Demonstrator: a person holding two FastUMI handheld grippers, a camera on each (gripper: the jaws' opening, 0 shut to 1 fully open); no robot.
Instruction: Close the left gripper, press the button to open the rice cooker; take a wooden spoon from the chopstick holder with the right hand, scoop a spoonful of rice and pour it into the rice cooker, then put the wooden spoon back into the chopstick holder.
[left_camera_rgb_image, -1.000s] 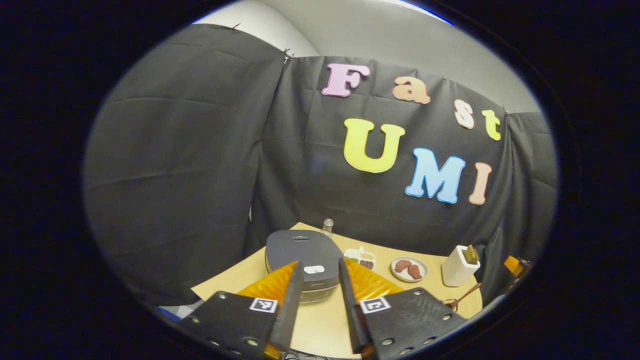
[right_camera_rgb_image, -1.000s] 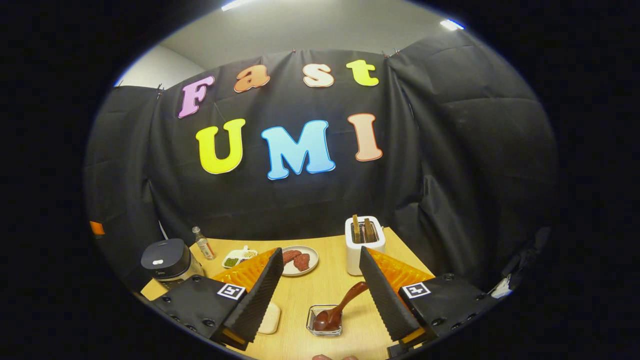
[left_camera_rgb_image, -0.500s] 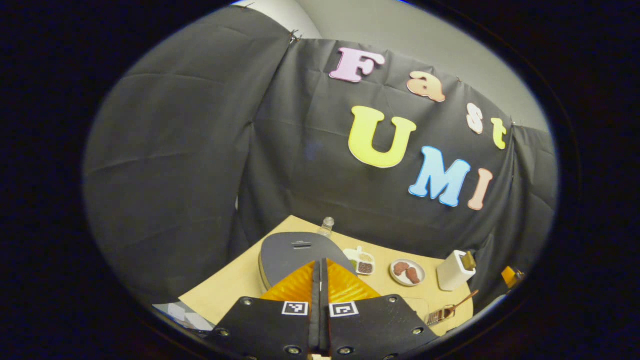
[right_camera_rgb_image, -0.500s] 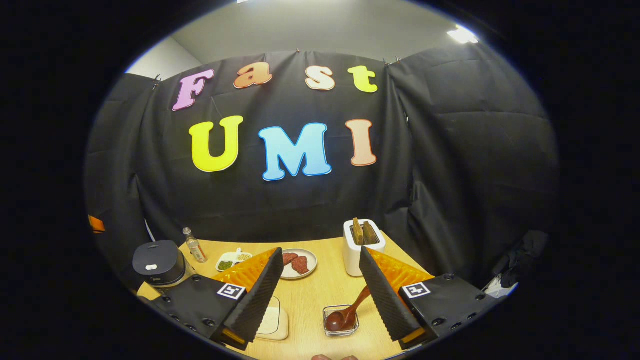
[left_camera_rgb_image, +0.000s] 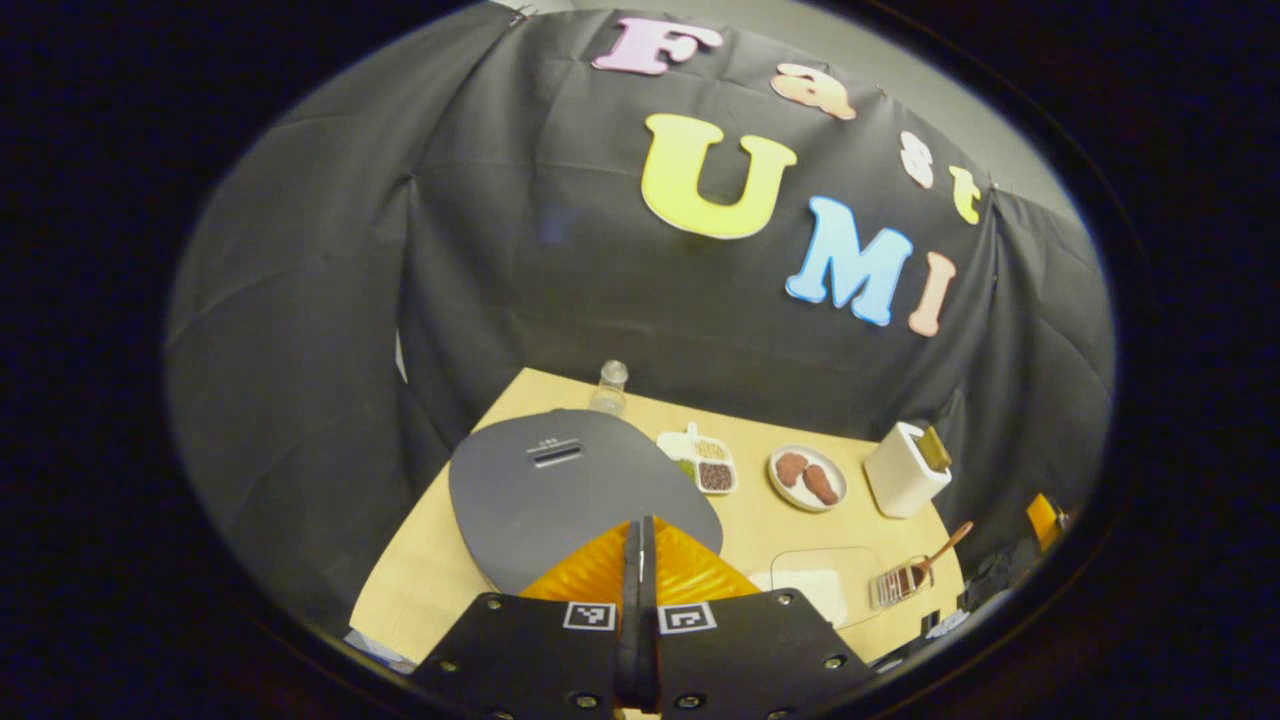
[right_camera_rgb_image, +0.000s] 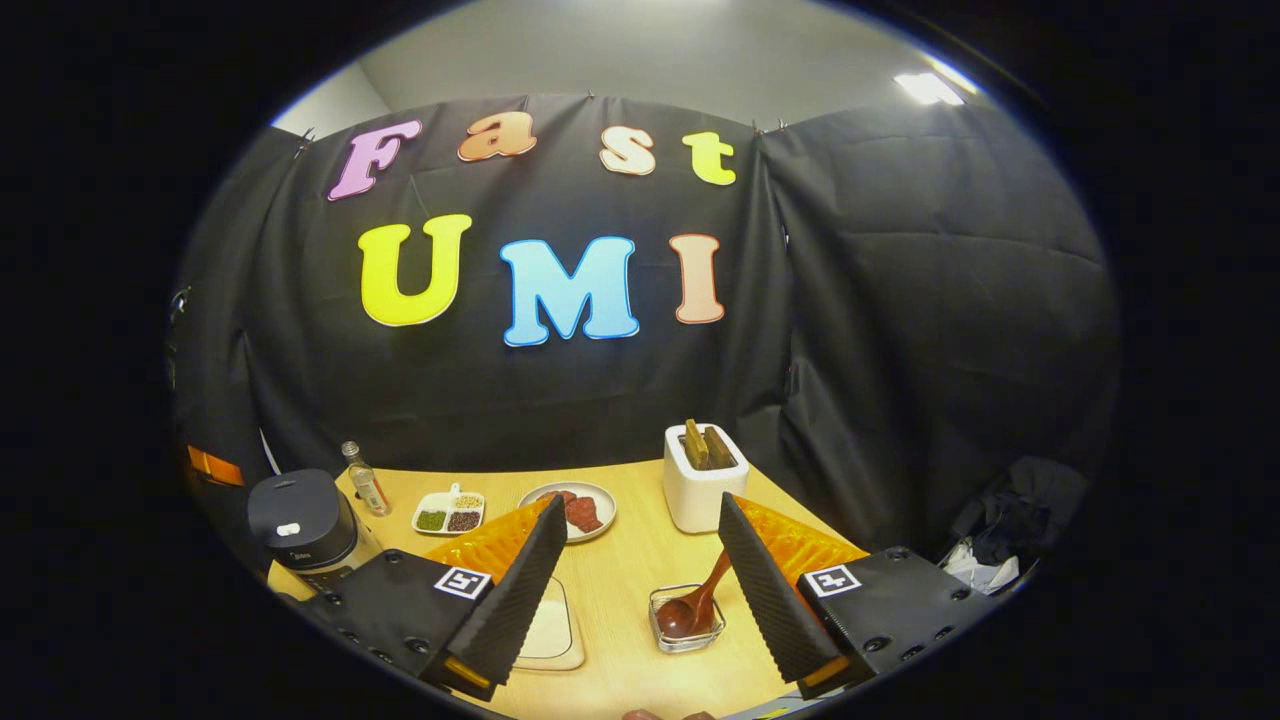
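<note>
— Looking over the left gripper (left_camera_rgb_image: 640, 540), what do you make of its jaws?

— Pressed flat together, nothing between them. They hang above the near edge of the rice cooker (left_camera_rgb_image: 570, 490), whose grey lid is down. I cannot see the button from that side; in the right gripper view it shows as a small white spot on the lid.

— And the right gripper (right_camera_rgb_image: 640, 560)?

— Jaws spread wide, holding nothing, above the wooden table (right_camera_rgb_image: 630, 570). Between its fingers sits a small clear holder (right_camera_rgb_image: 687, 618) with the wooden spoon (right_camera_rgb_image: 700, 600) in it, bowl down, handle leaning up toward the right finger.

— Anything else on the table?

— A white toaster (right_camera_rgb_image: 697, 478) behind the spoon, a plate of reddish pieces (right_camera_rgb_image: 572, 508), a divided dish of grains (right_camera_rgb_image: 450, 512), a small bottle (right_camera_rgb_image: 365, 480), and a pale flat tray (right_camera_rgb_image: 550, 630) near the front.
</note>
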